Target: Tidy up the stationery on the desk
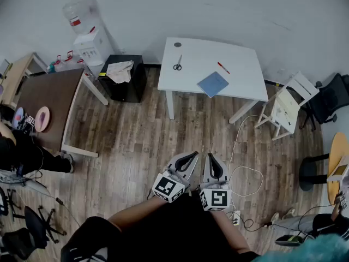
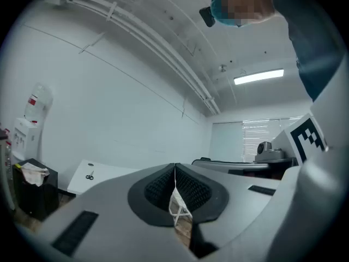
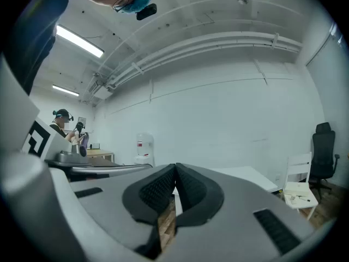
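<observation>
A white desk (image 1: pixel 240 59) stands across the room by the far wall. On it lie black scissors (image 1: pixel 178 65), a red pen (image 1: pixel 223 67), a blue notebook (image 1: pixel 213 84) and a small grey round thing (image 1: pixel 177 45). My left gripper (image 1: pixel 193 155) and right gripper (image 1: pixel 210 157) are held side by side over the wooden floor, well short of the desk, both shut with nothing between the jaws. The left gripper view shows the desk (image 2: pixel 103 173) with the scissors (image 2: pixel 89 176) beyond the shut jaws of that gripper (image 2: pixel 175 168). The right gripper (image 3: pixel 175 168) points at the desk (image 3: pixel 245 174) too.
A black bin (image 1: pixel 123 78) with a cloth on it stands left of the desk, a water dispenser (image 1: pixel 90 40) beyond it. A brown table (image 1: pixel 46 105) is at the left. A white chair (image 1: pixel 286 105) and a black office chair (image 1: pixel 332 97) stand right. Cables (image 1: pixel 242 173) lie on the floor.
</observation>
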Motion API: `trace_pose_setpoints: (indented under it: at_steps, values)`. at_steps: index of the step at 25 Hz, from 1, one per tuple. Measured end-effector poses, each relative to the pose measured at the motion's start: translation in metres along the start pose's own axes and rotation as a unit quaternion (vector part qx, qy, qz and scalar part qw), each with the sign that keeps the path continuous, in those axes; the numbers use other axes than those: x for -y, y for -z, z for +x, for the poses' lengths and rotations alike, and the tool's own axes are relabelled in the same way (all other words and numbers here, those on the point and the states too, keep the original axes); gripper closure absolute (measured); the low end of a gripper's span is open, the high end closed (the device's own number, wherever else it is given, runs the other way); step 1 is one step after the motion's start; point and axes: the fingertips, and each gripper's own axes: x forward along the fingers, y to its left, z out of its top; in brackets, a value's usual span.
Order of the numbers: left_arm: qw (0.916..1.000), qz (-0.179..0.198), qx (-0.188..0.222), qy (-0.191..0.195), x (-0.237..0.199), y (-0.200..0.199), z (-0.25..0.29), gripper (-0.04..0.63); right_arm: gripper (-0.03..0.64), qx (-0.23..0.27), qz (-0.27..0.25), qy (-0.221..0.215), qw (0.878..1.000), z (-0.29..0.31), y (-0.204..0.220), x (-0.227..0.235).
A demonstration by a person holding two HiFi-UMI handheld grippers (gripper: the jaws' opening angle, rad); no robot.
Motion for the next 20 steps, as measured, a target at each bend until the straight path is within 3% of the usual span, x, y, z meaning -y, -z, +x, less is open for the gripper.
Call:
trace_pose_setpoints:
  at_steps: [12, 20]
  values:
    - [0.9998, -0.012, 0.012, -0.007, -0.036, 0.0, -0.003, 0.581, 0.584, -0.017, -0.034, -0.022, 0.999, 0.022, 0.01, -0.022]
    - [0.9996, -0.026, 0.004, -0.011, -0.055, 0.01, -0.007, 0.581, 0.583, -0.031, -0.023, -0.018, 0.999, 0.026, 0.023, -0.025]
